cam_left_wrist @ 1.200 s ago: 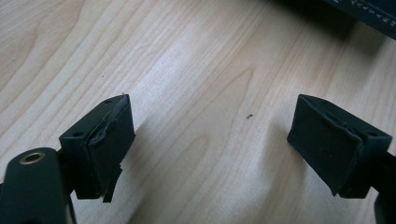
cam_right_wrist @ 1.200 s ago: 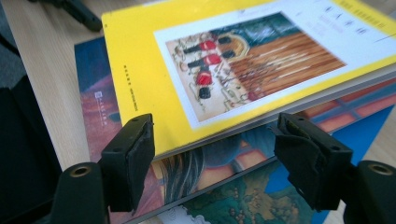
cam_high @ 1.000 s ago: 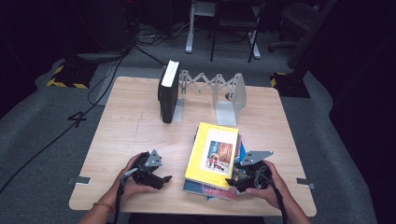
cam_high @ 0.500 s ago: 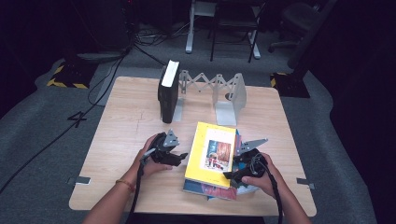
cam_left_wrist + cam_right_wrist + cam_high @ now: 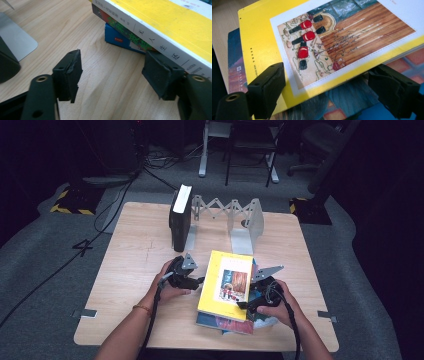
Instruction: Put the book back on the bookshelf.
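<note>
High view: both hands bracket a small stack of books near the table's [image 5: 125, 270] front edge, the yellow book [image 5: 227, 285] on top. The left gripper [image 5: 197, 281] sits at its spine side, the right gripper [image 5: 247, 304] at the opposite edge. A black book [image 5: 180, 217] stands in the folding book rack [image 5: 235, 217] behind, free slots beside it.

Left gripper view: jaws, just closing, part-open on bare wood, one pad [image 5: 161, 72] touching the spine; nothing gripped.

Right gripper view: jaws, just widening, straddle the yellow cover's edge without pinching. Likely next: clamp that edge and lift.
</note>
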Demonstrator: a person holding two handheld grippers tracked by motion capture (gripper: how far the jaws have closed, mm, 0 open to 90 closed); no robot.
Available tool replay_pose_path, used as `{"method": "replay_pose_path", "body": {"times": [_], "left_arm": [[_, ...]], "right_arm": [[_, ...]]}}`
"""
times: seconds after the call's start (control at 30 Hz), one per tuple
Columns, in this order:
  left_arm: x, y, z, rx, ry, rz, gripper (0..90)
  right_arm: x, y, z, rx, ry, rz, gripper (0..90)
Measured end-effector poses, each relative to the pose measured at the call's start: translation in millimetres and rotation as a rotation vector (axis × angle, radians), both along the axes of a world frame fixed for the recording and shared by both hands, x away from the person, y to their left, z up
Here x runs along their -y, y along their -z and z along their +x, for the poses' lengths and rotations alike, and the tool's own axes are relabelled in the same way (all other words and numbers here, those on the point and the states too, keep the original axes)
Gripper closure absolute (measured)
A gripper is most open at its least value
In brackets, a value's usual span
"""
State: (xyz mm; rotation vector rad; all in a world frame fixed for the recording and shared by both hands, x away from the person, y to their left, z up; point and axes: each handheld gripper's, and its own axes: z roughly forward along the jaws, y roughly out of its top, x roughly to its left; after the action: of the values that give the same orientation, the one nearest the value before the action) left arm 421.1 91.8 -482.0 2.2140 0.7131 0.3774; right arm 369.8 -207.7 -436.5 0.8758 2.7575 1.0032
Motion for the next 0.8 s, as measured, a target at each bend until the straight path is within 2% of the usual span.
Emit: {"method": "replay_pose_path", "body": {"times": [0.07, 0.1, 0.13, 0.17, 0.23, 0.3, 0.33, 0.37, 0.4, 0.43, 0.5, 0.6, 0.8], "left_arm": [[-0.3, 0.0, 0.2, -0.005, 0.001, -0.002, 35.4], [-0.4, 0.2, 0.2, -0.01, 0.0, -0.005, 35.4], [-0.3, 0.1, 0.0, -0.011, -0.002, -0.005, 35.4], [-0.2, -0.1, -0.4, -0.006, -0.003, -0.003, 35.4], [0.6, -0.4, -1.6, 0.001, -0.011, 0.003, 35.5], [0.6, 0.0, -1.9, 0.001, -0.013, 0.0, 35.5], [0.6, 0.3, -2.0, -0.002, -0.014, -0.003, 35.5], [0.5, 0.6, -2.0, -0.001, -0.015, -0.003, 35.5], [0.5, 0.6, -2.0, -0.001, -0.015, -0.003, 35.5], [0.3, 0.8, -2.0, -0.001, -0.015, -0.003, 35.5], [-0.4, 1.7, -2.2, 0.0, -0.015, -0.008, 35.3], [-1.0, 1.7, -2.2, -0.002, -0.015, -0.01, 32.9], [-0.9, 4.4, 0.7, -0.006, -0.022, -0.003, 31.4]], "right_arm": [[-2.1, -2.1, -1.6, 0.046, -0.012, 0.018, 18.5], [-2.1, -2.1, -1.6, 0.046, -0.012, 0.018, 18.5], [-2.5, -3.8, -2.3, 0.071, -0.017, 0.037, 25.9], [-2.5, -3.8, -2.3, 0.071, -0.017, 0.037, 25.9], [-3.1, -6.7, -1.6, 0.091, -0.015, 0.083, 30.1], [-6.1, -8.1, -0.9, 0.111, -0.024, 0.089, 35.2], [-7.7, -7.7, 0.9, 0.114, -0.025, 0.096, 39.4], [-8.2, -6.0, 4.9, 0.094, -0.016, 0.11, 48.5], [-8.2, -6.0, 4.9, 0.094, -0.016, 0.11, 48.5], [-7.4, -5.3, 6.9, 0.089, -0.014, 0.119, 53.9], [-2.6, -3.8, 11.4, 0.069, -0.008, 0.164, 64.4], [-0.5, -1.6, 11.2, 0.069, -0.005, 0.191, 69.6], [0.3, -0.1, 7.1, 0.088, -0.027, 0.242, 72.8]]}}
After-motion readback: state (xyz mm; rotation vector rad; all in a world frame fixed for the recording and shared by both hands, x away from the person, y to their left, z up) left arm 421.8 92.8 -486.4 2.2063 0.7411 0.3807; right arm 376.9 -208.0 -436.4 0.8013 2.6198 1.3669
